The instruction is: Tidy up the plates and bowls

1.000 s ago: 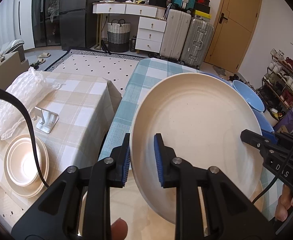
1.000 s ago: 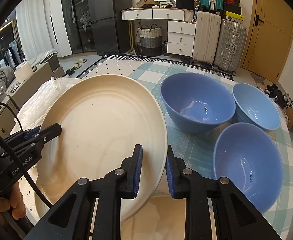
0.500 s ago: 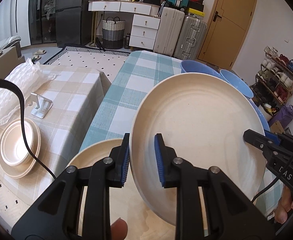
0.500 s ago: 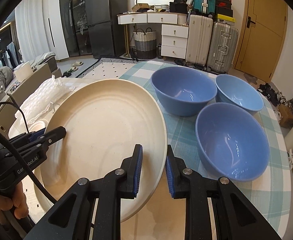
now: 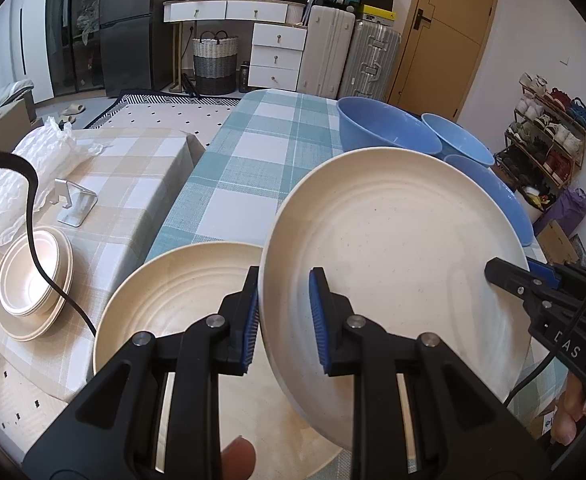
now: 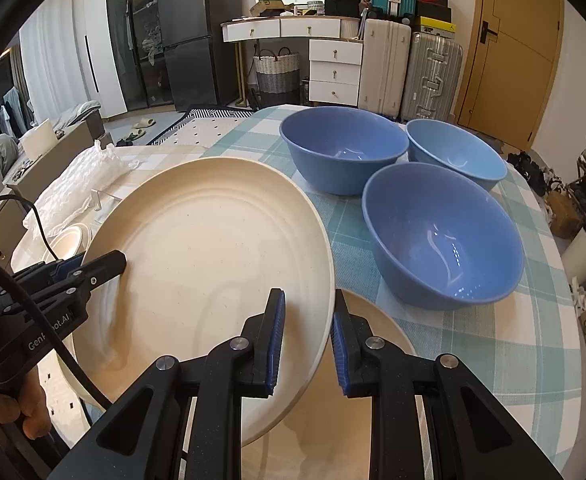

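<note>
A large cream plate (image 5: 393, 260) hangs tilted above the teal checked table (image 5: 277, 152). My left gripper (image 5: 283, 312) is shut on its left rim. My right gripper (image 6: 307, 336) is shut on its right rim (image 6: 325, 264). Each view shows the other gripper at the plate's far side: the right gripper (image 5: 509, 276) and the left gripper (image 6: 105, 264). A second cream plate (image 5: 173, 292) lies flat on the table just below the held one, partly hidden by it. Three blue bowls (image 6: 341, 152) (image 6: 453, 152) (image 6: 441, 236) stand together on the table's right side.
To the left, a lower beige checked table (image 5: 133, 184) carries a stack of cream dishes (image 5: 33, 280), a metal phone stand (image 5: 73, 204) and a crumpled plastic bag (image 5: 13, 184). A black cable (image 5: 33, 240) hangs across that side. Suitcases and drawers line the far wall.
Both grippers have carried the cream plate back toward the table's near edge. The blue bowls now sit farther off, and the second plate has come into view beneath the held one.
</note>
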### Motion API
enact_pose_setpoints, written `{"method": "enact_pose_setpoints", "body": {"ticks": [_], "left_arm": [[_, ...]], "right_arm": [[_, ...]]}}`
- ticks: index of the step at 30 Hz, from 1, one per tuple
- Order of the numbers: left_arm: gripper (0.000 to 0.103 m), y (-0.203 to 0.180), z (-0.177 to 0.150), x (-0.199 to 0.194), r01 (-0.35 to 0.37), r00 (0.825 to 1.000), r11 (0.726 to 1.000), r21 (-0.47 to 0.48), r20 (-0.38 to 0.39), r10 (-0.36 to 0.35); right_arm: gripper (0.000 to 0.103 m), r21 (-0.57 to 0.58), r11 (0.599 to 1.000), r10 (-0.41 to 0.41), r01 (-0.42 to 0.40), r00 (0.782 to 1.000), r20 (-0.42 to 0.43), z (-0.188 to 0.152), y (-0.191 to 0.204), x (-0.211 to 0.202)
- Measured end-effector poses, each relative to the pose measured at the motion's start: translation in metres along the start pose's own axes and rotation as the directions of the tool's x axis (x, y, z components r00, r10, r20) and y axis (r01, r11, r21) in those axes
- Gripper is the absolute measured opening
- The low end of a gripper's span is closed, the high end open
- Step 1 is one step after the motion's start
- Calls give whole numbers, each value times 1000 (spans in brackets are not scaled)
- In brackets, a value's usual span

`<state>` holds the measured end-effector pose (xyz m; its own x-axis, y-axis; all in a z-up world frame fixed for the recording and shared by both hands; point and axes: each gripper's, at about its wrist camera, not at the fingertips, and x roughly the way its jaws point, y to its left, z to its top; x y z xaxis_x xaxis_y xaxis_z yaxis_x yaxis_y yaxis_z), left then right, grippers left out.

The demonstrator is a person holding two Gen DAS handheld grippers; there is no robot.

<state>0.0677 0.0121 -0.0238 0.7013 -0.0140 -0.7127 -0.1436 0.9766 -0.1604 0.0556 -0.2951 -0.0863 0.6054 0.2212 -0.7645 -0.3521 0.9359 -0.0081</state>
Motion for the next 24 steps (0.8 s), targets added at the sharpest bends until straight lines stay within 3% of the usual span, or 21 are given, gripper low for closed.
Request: {"method": "enact_pose_setpoints", "body": {"ticks": [24], "left_arm": [[20, -57, -29, 19, 54, 997, 995, 86, -51, -50]], "right_arm": [[22, 67, 997, -44, 47, 998, -50, -59, -42, -16]]}}
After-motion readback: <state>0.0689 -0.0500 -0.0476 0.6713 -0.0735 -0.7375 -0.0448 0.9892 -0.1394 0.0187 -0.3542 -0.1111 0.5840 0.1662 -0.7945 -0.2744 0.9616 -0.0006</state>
